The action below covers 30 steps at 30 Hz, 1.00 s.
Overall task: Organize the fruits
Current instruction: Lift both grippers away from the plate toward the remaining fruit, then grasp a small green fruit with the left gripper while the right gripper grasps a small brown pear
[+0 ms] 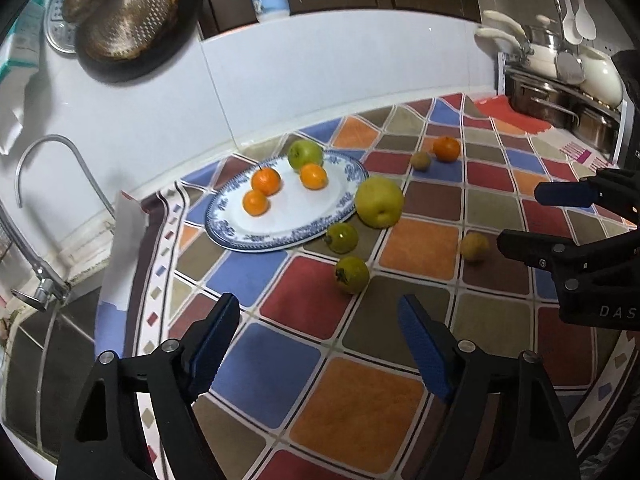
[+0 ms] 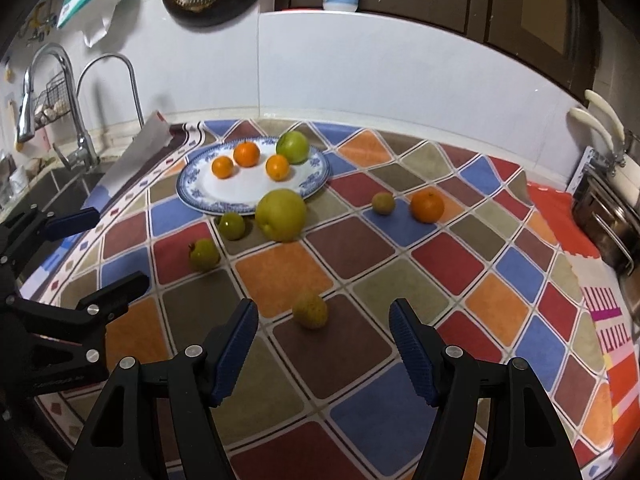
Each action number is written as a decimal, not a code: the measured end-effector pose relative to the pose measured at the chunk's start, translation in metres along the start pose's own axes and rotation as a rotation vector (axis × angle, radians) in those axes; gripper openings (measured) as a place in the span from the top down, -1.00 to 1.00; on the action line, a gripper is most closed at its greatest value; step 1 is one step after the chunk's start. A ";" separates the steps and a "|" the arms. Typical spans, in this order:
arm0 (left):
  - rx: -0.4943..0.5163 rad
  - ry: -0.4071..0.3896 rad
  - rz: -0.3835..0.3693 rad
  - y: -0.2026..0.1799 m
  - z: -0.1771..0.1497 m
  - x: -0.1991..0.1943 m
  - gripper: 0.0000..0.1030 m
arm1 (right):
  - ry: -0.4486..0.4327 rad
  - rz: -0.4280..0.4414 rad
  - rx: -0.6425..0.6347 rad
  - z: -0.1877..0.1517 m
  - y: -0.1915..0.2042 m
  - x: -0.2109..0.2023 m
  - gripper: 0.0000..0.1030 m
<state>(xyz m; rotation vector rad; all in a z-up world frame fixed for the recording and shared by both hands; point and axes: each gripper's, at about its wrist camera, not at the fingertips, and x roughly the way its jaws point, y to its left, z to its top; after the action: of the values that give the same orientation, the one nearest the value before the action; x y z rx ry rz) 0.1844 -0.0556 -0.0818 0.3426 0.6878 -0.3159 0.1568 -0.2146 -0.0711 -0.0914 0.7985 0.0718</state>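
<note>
A: Quick status on your grippers?

B: Your left gripper (image 1: 318, 344) is spread wide w/ nothing btwn the blue pads, hanging over bare checkered cloth (image 1: 360, 400). The nearest fruit ahead of it is a small green fruit (image 1: 352, 275), clear of both fingers. Your right gripper (image 2: 323, 346) is also spread and empty. A small yellowish fruit (image 2: 310, 311) sits just ahead of the gap btwn its fingertips, not touched by either pad.

A: And where's the fruit overall?

B: The blue-rimmed plate (image 2: 200, 196) is toward the back left of the counter, near the sink side. On it you've got 3 oranges: one at the left (image 2: 222, 167), one at the back (image 2: 247, 153), one at the right (image 2: 277, 167). There's also a green apple (image 2: 293, 147) at the plate's far rim.

A: Off the plate?

B: A big yellow-green pear-like fruit (image 2: 281, 215) sits just beside the plate's near edge, maybe touching the rim; can't tell for sure. A second small green fruit (image 2: 231, 225) is right next to it, also close to the rim. The first green one is a bit nearer to you. Further right, well apart from the plate, a lone orange (image 2: 427, 206) sits w/ a small brownish fruit (image 2: 383, 203) just to its left.

A: Do the grippers see each other?

B: Yes. Your right one shows at the right edge of the left cam, fingers apart, w/ the yellowish fruit near its tips. Your left one shows at the left edge of the right cam.
</note>
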 end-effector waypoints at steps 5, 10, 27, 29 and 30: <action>0.006 0.038 -0.035 -0.001 -0.001 0.019 -0.49 | 0.029 0.018 -0.009 -0.001 0.001 0.013 -0.22; 0.011 0.067 -0.069 -0.004 0.002 0.037 -0.40 | 0.074 0.040 -0.003 -0.001 -0.001 0.030 -0.09; -0.022 0.139 -0.159 -0.006 0.018 0.078 0.19 | 0.145 0.107 0.034 0.004 -0.010 0.060 0.26; -0.028 0.141 -0.166 -0.007 0.019 0.079 0.30 | 0.146 0.116 0.035 0.005 -0.010 0.061 0.29; -0.029 0.142 -0.165 -0.007 0.020 0.079 0.38 | 0.147 0.120 0.036 0.005 -0.010 0.061 0.32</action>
<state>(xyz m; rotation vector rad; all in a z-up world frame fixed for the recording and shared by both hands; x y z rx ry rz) 0.2503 -0.0834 -0.1215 0.2828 0.8616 -0.4414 0.2038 -0.2219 -0.1115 -0.0149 0.9516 0.1658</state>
